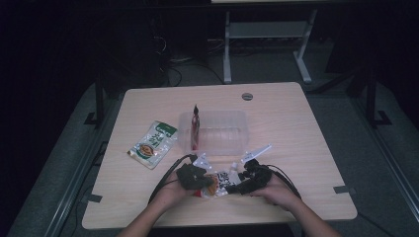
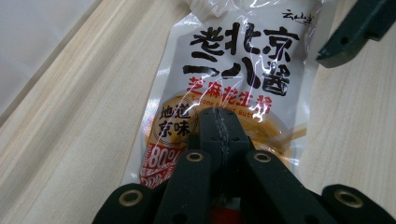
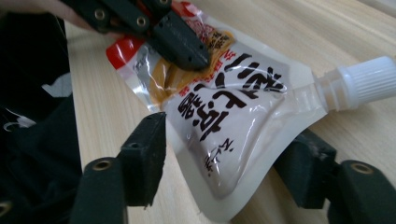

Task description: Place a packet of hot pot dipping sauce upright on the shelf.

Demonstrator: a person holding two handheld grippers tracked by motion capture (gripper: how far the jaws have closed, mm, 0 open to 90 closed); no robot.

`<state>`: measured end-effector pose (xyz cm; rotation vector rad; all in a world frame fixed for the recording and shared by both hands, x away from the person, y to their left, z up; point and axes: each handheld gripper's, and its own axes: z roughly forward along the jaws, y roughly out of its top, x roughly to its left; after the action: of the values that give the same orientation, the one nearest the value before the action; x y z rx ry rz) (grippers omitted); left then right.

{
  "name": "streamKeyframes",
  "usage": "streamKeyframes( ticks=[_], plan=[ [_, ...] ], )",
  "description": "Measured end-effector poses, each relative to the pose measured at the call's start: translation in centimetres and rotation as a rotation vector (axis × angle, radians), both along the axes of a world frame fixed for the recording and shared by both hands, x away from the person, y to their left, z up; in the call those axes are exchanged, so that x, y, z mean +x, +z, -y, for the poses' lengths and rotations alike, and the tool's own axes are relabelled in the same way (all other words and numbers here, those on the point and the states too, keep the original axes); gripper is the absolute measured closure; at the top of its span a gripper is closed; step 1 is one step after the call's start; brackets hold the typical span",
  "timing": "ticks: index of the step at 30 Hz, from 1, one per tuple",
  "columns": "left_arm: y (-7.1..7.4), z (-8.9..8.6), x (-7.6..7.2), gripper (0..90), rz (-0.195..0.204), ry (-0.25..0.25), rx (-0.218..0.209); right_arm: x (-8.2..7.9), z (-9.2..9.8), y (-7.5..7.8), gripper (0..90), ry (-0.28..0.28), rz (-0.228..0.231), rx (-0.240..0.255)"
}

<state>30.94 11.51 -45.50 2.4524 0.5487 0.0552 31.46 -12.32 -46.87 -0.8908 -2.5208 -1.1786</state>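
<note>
A white spouted sauce pouch with black characters lies flat near the table's front edge, between both grippers. In the left gripper view the pouch runs away from my left gripper, whose jaws are shut together with their tips resting on its printed face. That left gripper also shows over the pouch's red lower end. My right gripper is open, one jaw on each side of the pouch's upper corner beside the white screw cap. In the high view the right gripper sits at the pouch's right end.
A clear plastic container stands mid-table with a red sachet upright at its left wall. A green and white packet lies left of it. A grey disc is set in the far tabletop. Cables trail from both grippers.
</note>
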Motion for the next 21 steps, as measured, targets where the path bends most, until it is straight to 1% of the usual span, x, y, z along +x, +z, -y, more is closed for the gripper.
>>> streamKeyframes(
  ticks=[1,3,4,5,6,9,10,11,13,19,21],
  plan=[
    [-0.03,0.02,-0.04,89.9,0.0,0.005,-0.006,0.0,0.0,0.0,39.9,0.0,0.0,0.0],
    [-0.03,-0.01,-0.06,90.0,0.002,0.003,-0.004,0.05,0.0,0.03,45.1,-0.001,0.009,-0.001],
    [-0.05,-0.02,-0.08,90.0,0.005,0.002,-0.005,0.09,0.0,0.06,51.0,-0.004,0.008,0.003],
    [-0.05,-0.02,-0.08,89.9,0.005,0.002,-0.005,0.09,0.0,0.06,51.0,-0.004,0.008,0.003],
    [-0.05,-0.03,-0.08,89.9,0.005,0.002,-0.005,0.13,-0.01,0.04,53.9,-0.006,0.015,0.01],
    [-0.06,-0.03,-0.11,89.9,0.007,0.002,-0.007,0.25,-0.04,0.18,61.2,-0.005,0.012,0.028],
    [-0.07,-0.03,-0.12,89.9,0.007,0.002,-0.007,0.22,-0.15,0.29,66.0,0.001,0.012,0.031],
    [-0.07,-0.03,-0.13,89.9,0.008,0.002,-0.007,0.22,-0.15,0.29,66.0,0.001,0.012,0.031],
    [-0.08,-0.06,-0.12,89.9,0.007,0.001,-0.009,0.24,-0.19,0.32,73.6,0.007,0.02,0.038],
    [-0.11,-0.14,-0.14,89.9,0.003,-0.001,-0.016,0.21,-0.35,0.46,85.5,0.036,0.044,0.048],
    [-0.04,-0.24,-0.09,89.9,0.002,-0.007,-0.019,0.14,-0.43,0.5,88.0,0.039,0.045,0.055]
  ],
)
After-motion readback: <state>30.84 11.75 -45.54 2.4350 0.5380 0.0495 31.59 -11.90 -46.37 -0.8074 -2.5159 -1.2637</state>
